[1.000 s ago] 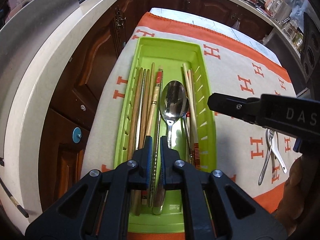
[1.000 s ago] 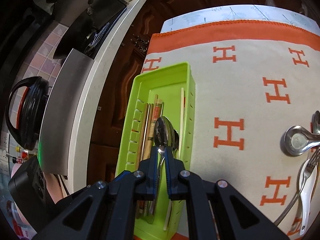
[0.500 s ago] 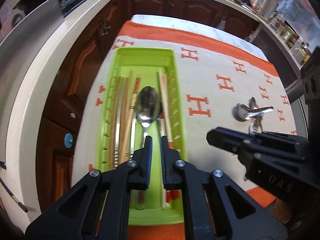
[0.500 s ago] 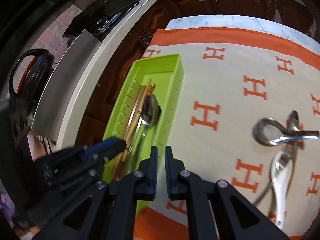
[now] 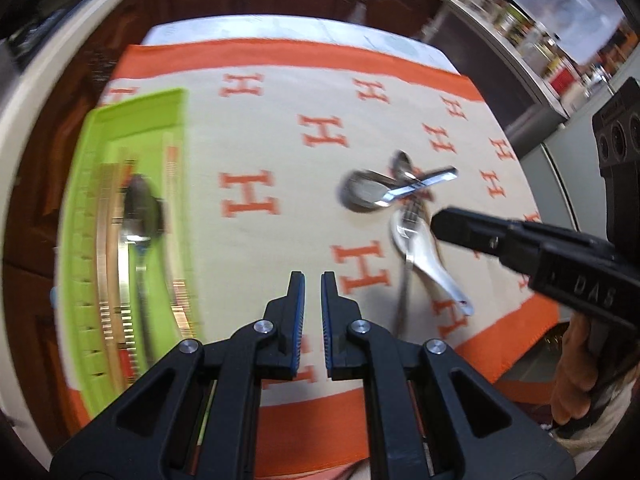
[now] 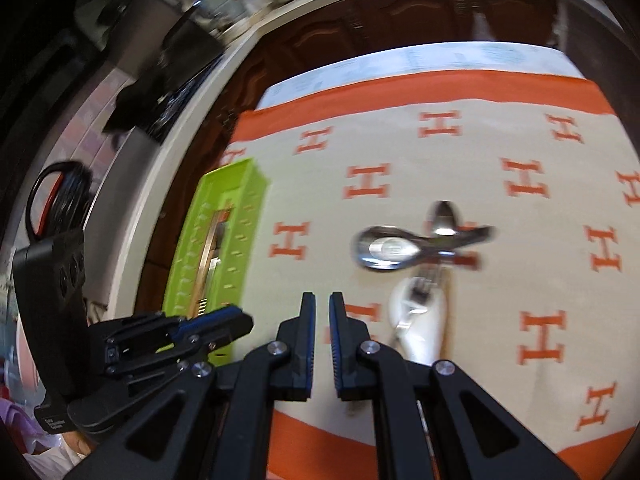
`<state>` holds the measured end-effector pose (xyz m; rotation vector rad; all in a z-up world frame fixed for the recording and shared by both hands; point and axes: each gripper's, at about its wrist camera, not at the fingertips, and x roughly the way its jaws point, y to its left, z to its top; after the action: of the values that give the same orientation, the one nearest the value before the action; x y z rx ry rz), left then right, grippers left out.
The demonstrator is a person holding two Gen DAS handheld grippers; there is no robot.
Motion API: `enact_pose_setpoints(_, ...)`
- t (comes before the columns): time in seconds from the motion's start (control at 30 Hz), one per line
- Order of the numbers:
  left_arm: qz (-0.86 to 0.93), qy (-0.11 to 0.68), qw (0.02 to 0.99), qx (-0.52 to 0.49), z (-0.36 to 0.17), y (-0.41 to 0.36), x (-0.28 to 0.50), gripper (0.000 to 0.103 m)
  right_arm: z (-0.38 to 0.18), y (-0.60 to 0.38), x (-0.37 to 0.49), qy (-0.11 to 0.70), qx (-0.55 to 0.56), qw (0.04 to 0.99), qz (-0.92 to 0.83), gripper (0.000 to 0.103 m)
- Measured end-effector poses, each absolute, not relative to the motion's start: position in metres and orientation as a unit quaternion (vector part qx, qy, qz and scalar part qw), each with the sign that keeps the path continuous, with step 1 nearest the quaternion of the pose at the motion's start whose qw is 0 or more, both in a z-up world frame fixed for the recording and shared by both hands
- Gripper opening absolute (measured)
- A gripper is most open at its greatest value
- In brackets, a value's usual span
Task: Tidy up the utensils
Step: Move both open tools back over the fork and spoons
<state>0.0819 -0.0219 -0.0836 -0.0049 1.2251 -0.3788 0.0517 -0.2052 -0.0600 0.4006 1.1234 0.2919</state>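
Empty right gripper (image 6: 322, 312) (fingers barely parted) above cloth (image 6: 480, 152)

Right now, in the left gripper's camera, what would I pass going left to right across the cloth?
Green tray holding a spoon → bare cloth → metal ladle-style spoon → the other gripper.

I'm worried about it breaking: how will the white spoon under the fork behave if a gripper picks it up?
The white spoon looks glossy and ceramic, so probably slippery, rigid and chip-prone. A fork lies across its bowl and may slide or clatter off when it's lifted.
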Motion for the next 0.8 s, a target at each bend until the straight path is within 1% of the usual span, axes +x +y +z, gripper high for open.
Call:
enact_pose_setpoints(0.27, -0.256, 0.612, 0.748, -0.031, -0.119, -0.073, 0.091, 0.006, -0.095, -0.265, 0.035, 0.539, 0.247, 0.800, 0.092, 0.007)
enact_pose_setpoints(0.47, -0.285, 0.631, 0.719, -0.066, -0.145, -0.094, 0.099, 0.006, -0.115, -0.279, 0.031, 0.548, 0.265, 0.788, 0.092, 0.007)
enact_pose_setpoints(0.8, -0.286, 0.630, 0.721, -0.034, -0.161, -0.121, 0.104, 0.006, -0.131, -0.287, 0.030, 0.553, 0.279, 0.778, 0.106, 0.007)
